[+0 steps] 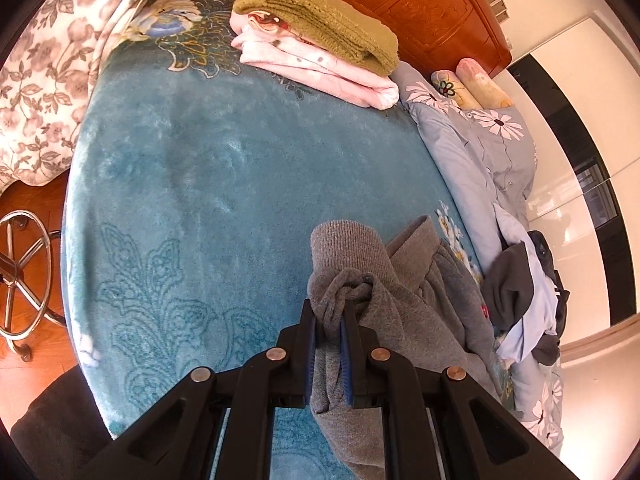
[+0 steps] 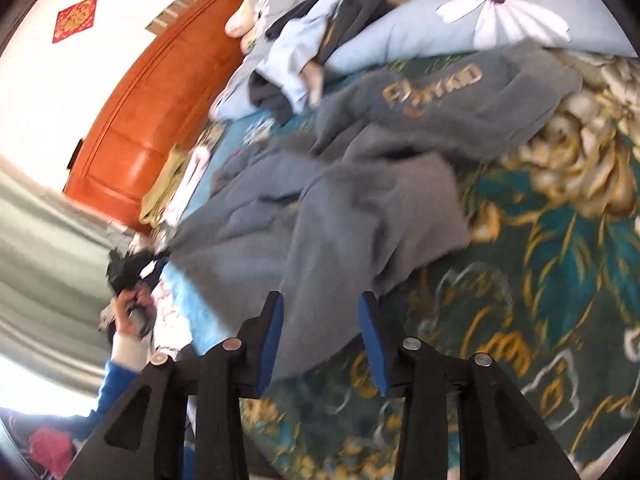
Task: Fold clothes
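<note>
**Left wrist view: sleeve pinched, right tool standing loose over the cloth**

Left wrist view is showing my left tool (image 1: 331, 312) clamping narrow on a bunched fold of the grey knitted sweatshirt (image 1: 400, 320), near its ribbed cuff. I am holding it there, I judge, so that part can be drawn flat across the teal plush bed blanket (image 1: 180, 180) and the fold made clean. A finished stack, an olive knitted jumper (image 1: 316, 12) on a pink folded garment (image 1: 320, 72), is lying near the wooden headboard (image 1: 420, 8), well apart, keeping this patch of bed free.

My right tool (image 2: 322, 304) is standing partly open over the sweatshirt's edge (image 2: 360, 208); cloth is lying between the pads, but they are not pressing on it.

Blur is smearing the right wrist view, so I am not reading the gold lettering. The unfolded dark and pale-blue clothes (image 1: 524, 300) are heaped by the flowered quilt (image 1: 480, 132); I cannot tell how many. The sweatshirt's lower end is running out of frame beneath my tool.
</note>
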### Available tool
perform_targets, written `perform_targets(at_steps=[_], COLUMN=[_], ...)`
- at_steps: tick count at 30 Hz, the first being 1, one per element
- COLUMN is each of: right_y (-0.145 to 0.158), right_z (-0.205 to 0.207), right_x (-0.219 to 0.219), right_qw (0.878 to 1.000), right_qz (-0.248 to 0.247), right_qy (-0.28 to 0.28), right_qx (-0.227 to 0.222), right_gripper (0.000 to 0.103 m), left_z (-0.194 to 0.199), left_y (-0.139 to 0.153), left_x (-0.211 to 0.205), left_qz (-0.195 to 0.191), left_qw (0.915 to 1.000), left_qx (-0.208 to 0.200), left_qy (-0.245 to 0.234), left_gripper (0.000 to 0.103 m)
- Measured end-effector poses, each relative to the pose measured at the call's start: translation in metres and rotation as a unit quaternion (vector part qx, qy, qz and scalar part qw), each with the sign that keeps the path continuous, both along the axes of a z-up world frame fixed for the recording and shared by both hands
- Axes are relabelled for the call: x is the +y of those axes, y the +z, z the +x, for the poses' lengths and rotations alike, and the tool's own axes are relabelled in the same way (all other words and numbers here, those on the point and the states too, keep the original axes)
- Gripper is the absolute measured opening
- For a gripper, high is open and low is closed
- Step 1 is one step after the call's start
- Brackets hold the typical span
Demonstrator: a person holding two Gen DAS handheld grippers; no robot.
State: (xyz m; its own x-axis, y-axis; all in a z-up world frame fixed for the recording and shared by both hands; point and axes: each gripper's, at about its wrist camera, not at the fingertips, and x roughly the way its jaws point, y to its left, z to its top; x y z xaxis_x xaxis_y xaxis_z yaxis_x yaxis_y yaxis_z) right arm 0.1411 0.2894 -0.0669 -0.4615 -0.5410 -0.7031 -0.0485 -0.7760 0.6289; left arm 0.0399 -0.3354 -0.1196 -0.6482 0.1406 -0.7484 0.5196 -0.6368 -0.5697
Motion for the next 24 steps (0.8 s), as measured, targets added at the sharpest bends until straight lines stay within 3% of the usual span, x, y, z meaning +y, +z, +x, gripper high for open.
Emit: perform_targets(at_steps=[4,8,16,21,22,24], right_y=[-0.039,-0.068,-0.087,-0.088,-0.09,-0.091], right_z=[-0.022,-0.014,0.011,-0.004,-0.006,-0.012], right_x=[0.023,0.033,0.06,0.054,0.053,0.05], right_qw=[0.995,0.978,0.962,0.963,0.962,0.961], right_qz=[-0.063,-0.146,-0.152,-0.137,-0.143,-0.148], right_qy=[-0.068,-0.129,-0.213,-0.225,-0.228,-0.231], right_qx=[-0.042,-0.078,-0.082,-0.056,-0.053,-0.047], right_gripper=[0.041,0.041,0.041,0.041,0.038,0.009], left_z=[0.003,0.003,0.001,0.003,0.003,0.003], left_y=[-0.002,-0.003,-0.009,-0.008,-0.007,-0.007], left_x=[-0.001,-0.003,-0.003,-0.003,-0.003,-0.003], left_qz=[0.008,0.009,0.019,0.022,0.023,0.024], left_qw=[1.0,0.9999,0.9997,0.9997,0.9997,0.9996], left_qx=[-0.004,-0.005,-0.012,-0.01,-0.011,-0.012], left_qy=[-0.001,-0.005,-0.002,-0.005,-0.006,-0.008], left_gripper=[0.012,0.012,0.012,0.012,0.012,0.012])
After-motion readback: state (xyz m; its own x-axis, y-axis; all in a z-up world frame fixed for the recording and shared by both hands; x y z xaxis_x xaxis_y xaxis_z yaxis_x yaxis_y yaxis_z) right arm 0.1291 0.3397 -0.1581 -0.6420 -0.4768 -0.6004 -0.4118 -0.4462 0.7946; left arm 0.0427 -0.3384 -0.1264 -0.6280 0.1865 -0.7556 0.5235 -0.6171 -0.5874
